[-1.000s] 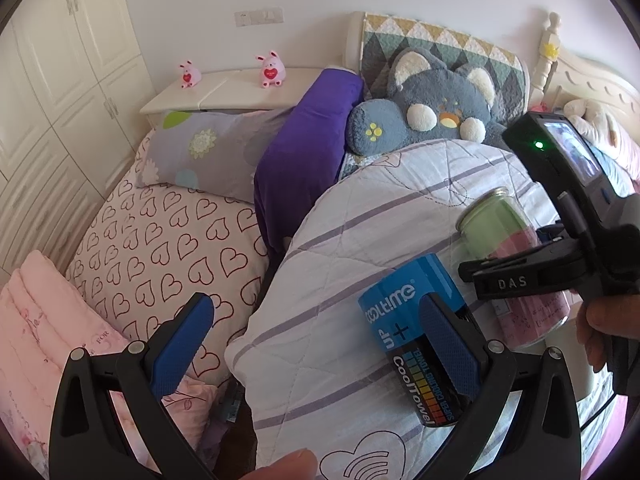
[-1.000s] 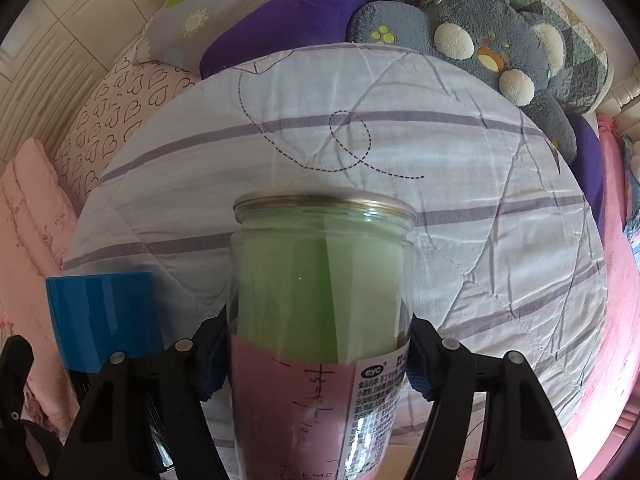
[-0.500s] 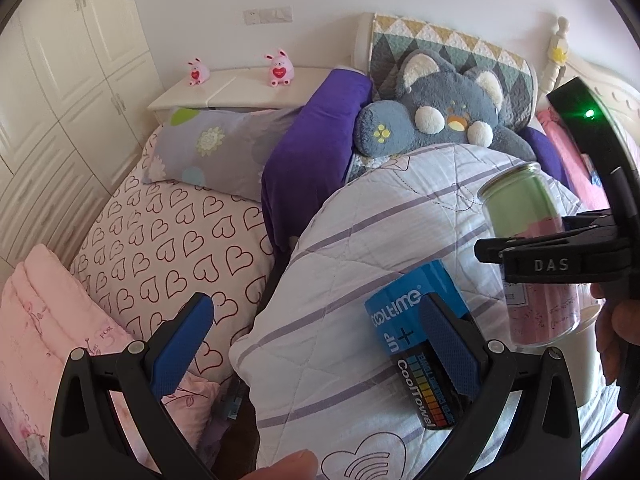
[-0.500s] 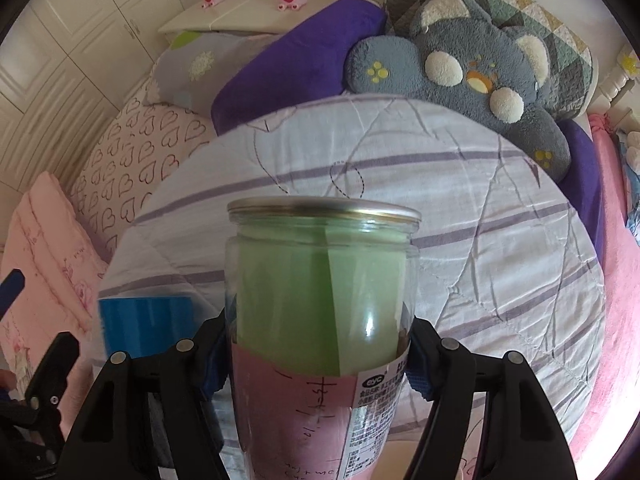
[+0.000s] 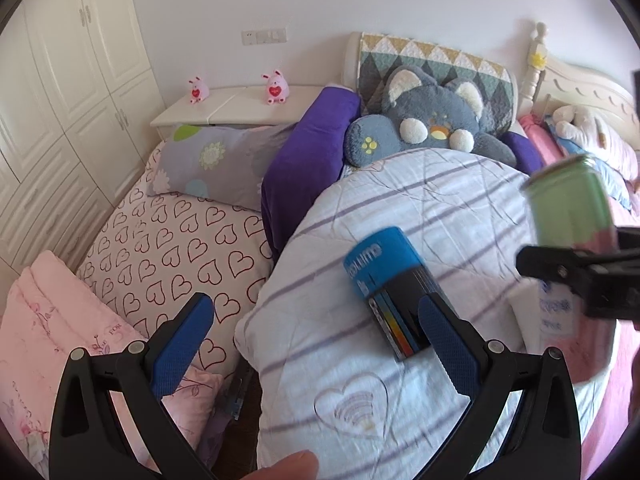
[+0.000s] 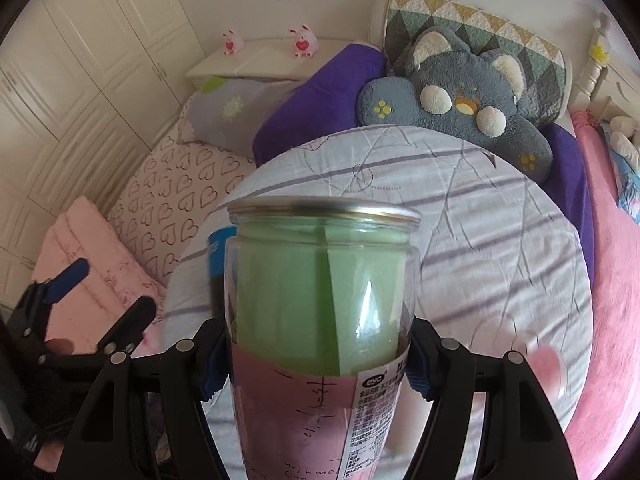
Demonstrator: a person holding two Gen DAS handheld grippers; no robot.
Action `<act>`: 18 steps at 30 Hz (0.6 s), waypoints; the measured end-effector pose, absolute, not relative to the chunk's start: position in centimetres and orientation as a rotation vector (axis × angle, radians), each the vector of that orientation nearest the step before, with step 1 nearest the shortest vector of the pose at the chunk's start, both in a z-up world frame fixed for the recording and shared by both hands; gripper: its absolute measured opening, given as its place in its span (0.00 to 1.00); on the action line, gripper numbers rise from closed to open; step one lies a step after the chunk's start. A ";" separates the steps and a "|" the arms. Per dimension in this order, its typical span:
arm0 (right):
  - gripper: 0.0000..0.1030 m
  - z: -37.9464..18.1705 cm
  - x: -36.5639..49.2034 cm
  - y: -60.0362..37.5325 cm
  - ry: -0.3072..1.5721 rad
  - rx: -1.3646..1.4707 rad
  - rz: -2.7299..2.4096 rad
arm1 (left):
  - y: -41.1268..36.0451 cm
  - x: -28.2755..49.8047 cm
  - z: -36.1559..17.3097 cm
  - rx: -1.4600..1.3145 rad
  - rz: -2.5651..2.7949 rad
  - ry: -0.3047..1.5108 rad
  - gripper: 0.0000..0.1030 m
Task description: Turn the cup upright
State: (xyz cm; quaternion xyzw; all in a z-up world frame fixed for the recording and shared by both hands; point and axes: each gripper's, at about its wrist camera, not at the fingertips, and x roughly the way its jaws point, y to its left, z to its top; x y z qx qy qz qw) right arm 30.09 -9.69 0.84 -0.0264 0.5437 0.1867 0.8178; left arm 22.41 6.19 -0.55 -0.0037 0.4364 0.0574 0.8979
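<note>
The cup is a clear plastic one (image 6: 320,320) with green and pink paper inside and a metal rim. My right gripper (image 6: 316,360) is shut on its middle and holds it in the air above the striped quilt, rim pointing away from the camera. In the left wrist view the cup (image 5: 568,208) shows at the right edge, tilted, held by the right gripper's black fingers (image 5: 560,268). My left gripper (image 5: 312,336) is open and empty, low over the quilt's left edge.
A blue and black cylinder (image 5: 384,288) lies on its side on the striped quilt (image 5: 420,184), just beyond my left gripper's right finger. A grey plush cat (image 5: 432,124), purple pillow (image 5: 308,148) and heart-print sheet (image 5: 176,256) lie around. A pink folded blanket (image 5: 48,320) is at left.
My right gripper has lifted the cup higher and drawn it back from the quilt. In the left wrist view it has moved to the right edge. My left gripper stays open.
</note>
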 end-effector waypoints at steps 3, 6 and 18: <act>0.68 0.9 27.0 -10.8 1.160 -0.013 0.399 | 5.1 20.4 -0.6 0.007 0.098 0.898 1.00; 0.68 -0.3 24.2 -12.2 1.187 0.033 0.380 | 3.9 18.6 -1.3 0.027 0.072 0.907 1.00; 0.68 -8.7 19.2 -14.5 1.301 0.183 0.304 | 0.9 13.9 -4.3 0.083 0.019 0.973 1.00</act>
